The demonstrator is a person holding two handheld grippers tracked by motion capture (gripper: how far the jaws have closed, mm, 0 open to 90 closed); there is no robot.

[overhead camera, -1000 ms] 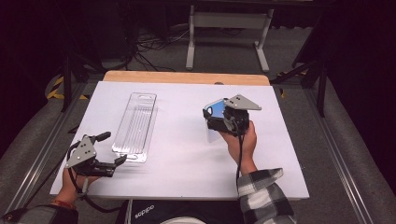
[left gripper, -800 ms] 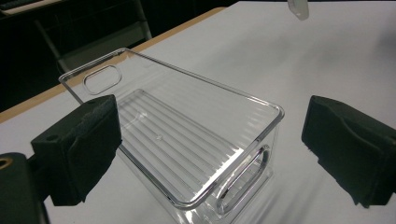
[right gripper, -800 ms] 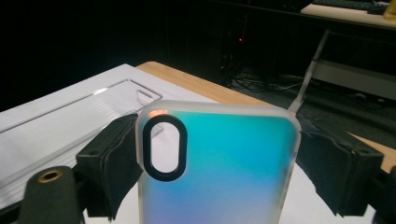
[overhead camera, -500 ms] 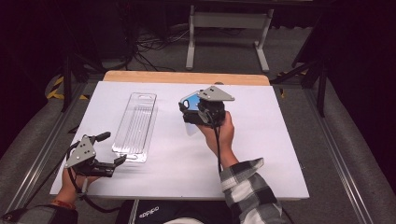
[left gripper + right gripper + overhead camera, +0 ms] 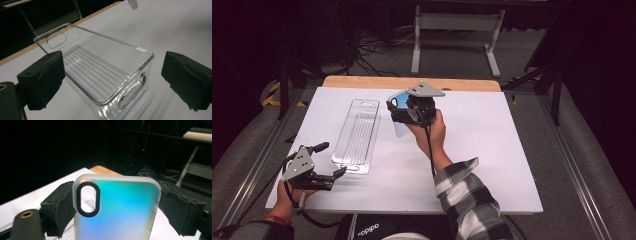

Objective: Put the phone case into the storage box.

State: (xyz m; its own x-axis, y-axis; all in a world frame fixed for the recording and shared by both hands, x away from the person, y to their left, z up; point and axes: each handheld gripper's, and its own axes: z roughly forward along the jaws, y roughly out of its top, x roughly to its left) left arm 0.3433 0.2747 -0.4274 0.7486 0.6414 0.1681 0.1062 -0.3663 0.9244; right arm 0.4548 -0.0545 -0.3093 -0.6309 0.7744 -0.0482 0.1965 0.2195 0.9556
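My left tongs [image 5: 339, 172] rest spread wide on the white worktop [image 5: 492, 150], just short of the clear plastic bin [image 5: 357, 132] lying lengthwise ahead. Farther out, my right tongs [image 5: 396, 106] hang raised above the worktop, clamped on an iridescent phone case [image 5: 120, 207].

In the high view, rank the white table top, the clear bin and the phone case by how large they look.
1. White table top, by far.
2. Clear bin.
3. Phone case, held above the table in the right tool and partly hidden, so its apparent size is unsure.
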